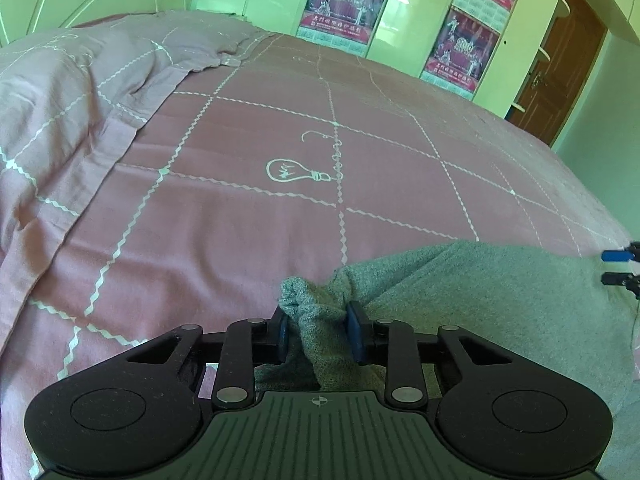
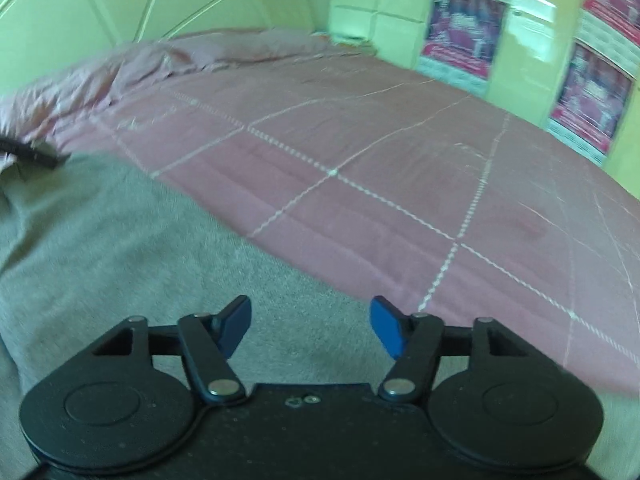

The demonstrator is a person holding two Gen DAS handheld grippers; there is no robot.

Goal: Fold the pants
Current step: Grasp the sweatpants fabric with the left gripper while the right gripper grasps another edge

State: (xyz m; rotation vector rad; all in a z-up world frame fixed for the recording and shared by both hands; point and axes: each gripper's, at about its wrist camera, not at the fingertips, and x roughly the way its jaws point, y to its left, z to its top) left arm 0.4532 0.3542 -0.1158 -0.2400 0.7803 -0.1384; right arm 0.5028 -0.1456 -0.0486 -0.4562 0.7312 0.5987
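Grey knit pants (image 1: 500,304) lie on a pink bed sheet (image 1: 248,220) near the bed's front edge. My left gripper (image 1: 318,326) is shut on a bunched corner of the pants, with grey cloth pinched between its blue pads. My right gripper (image 2: 310,324) is open and empty, hovering just above the pants (image 2: 120,248) close to their far edge. The right gripper's fingertips also show at the right edge of the left wrist view (image 1: 618,268). The left gripper's dark tip shows at the left edge of the right wrist view (image 2: 32,154).
The pink sheet (image 2: 400,184) with a white grid pattern covers the bed. A rumpled pink quilt (image 1: 60,112) lies at the left and back. Green wardrobes with posters (image 1: 348,0) and a brown door (image 1: 560,64) stand behind the bed.
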